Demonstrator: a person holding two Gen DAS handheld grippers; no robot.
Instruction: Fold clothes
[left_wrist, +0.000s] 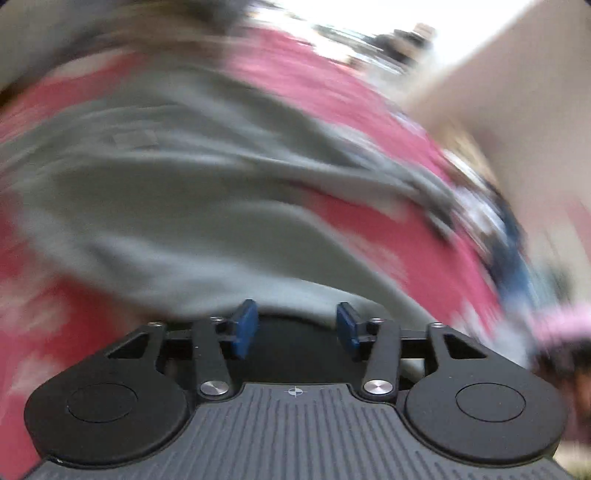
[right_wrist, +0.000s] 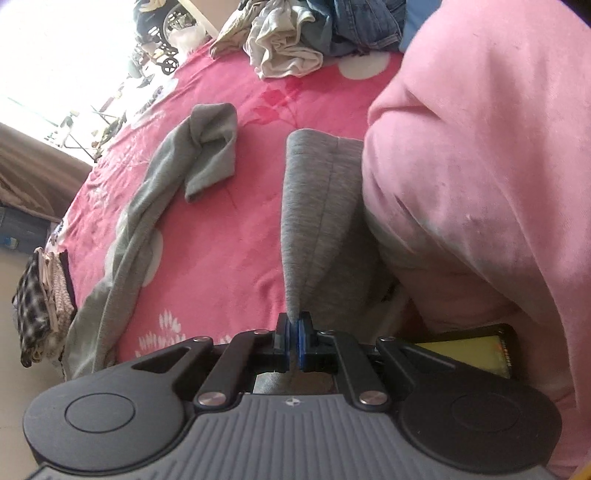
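Observation:
A grey garment (left_wrist: 177, 184) lies spread on the pink flowered bedcover (left_wrist: 332, 96); the left wrist view is heavily blurred. My left gripper (left_wrist: 297, 325) hangs just above the cloth, its blue pads (left_wrist: 245, 328) apart with nothing between them. In the right wrist view my right gripper (right_wrist: 294, 338) is shut on a fold of thick grey fabric (right_wrist: 314, 206), which rises taut from the pads. A grey sleeve (right_wrist: 173, 177) trails across the bedcover (right_wrist: 229, 236) to the left.
A person's pink sleeve (right_wrist: 480, 166) fills the right side. A heap of crumpled clothes (right_wrist: 295, 37) lies at the far end of the bed. Checked and knitted cloths (right_wrist: 40, 306) hang at the bed's left edge. A yellow-screened device (right_wrist: 469, 350) sits beside the gripper.

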